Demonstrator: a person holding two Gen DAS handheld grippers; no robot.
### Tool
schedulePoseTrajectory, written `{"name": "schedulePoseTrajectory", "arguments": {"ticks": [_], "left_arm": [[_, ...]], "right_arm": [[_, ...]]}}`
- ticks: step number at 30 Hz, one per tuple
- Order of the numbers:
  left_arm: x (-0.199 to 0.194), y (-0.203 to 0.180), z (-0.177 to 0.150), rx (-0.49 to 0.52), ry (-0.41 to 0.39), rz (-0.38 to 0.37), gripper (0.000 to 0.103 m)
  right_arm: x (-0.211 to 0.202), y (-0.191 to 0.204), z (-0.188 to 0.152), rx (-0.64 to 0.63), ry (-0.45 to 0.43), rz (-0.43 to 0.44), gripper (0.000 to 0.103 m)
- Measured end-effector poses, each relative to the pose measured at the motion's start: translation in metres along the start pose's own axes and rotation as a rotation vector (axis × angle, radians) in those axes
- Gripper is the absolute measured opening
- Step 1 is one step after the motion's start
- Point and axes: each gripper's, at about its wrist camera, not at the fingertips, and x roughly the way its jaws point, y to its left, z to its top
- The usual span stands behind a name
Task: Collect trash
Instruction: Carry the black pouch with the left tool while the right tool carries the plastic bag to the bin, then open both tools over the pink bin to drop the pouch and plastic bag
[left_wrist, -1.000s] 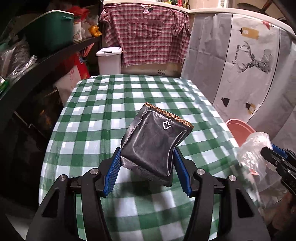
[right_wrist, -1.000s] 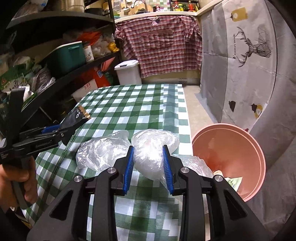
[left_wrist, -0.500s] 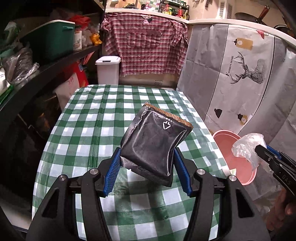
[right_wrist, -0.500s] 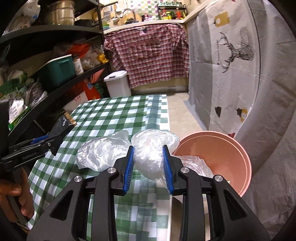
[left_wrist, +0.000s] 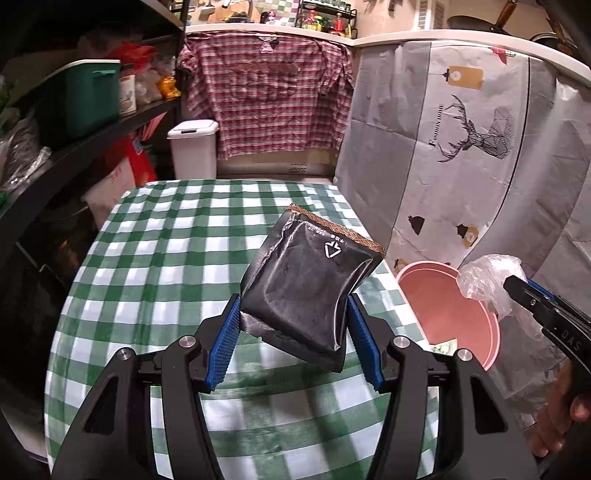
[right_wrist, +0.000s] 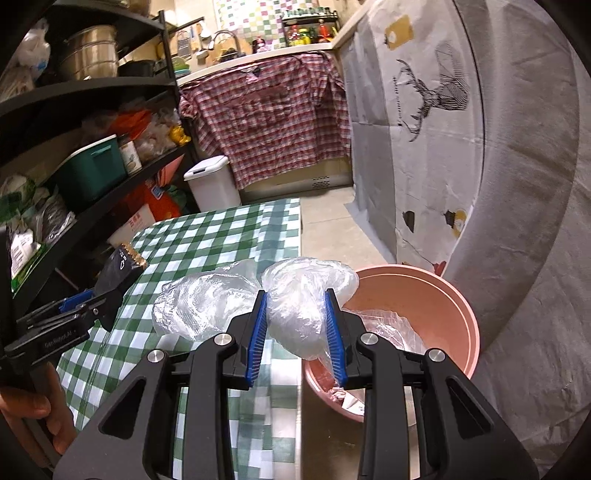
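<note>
My left gripper (left_wrist: 291, 328) is shut on a black foil snack packet (left_wrist: 310, 284) and holds it above the green checked table (left_wrist: 159, 258). It also shows at the left of the right wrist view (right_wrist: 122, 264). My right gripper (right_wrist: 295, 325) is shut on a crumpled clear plastic bag (right_wrist: 303, 295), held over the near rim of the pink bin (right_wrist: 424, 302). The bin stands on the floor beside the table's right edge, with some trash inside. In the left wrist view the bin (left_wrist: 439, 295) and the bag (left_wrist: 484, 280) are at the right.
A white lidded bin (left_wrist: 192, 147) stands past the table's far end. Black shelves (right_wrist: 85, 147) full of goods line the left. A cloth-covered wall (left_wrist: 461, 147) with a deer print is on the right. A plaid shirt (left_wrist: 269, 99) hangs at the back.
Both grippers have risen and pulled back. The right gripper with the plastic bag has moved right, from over the table edge to over the pink bin.
</note>
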Motion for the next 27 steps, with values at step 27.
{"name": "schedulePoseTrajectory", "arguments": {"ticks": [27], "left_arm": [[0.062, -0.143, 0.001, 0.108, 0.084, -0.229, 0.056]], "right_arm": [[0.004, -0.111, 0.029, 0.164, -0.030, -0.138, 0.031]]}}
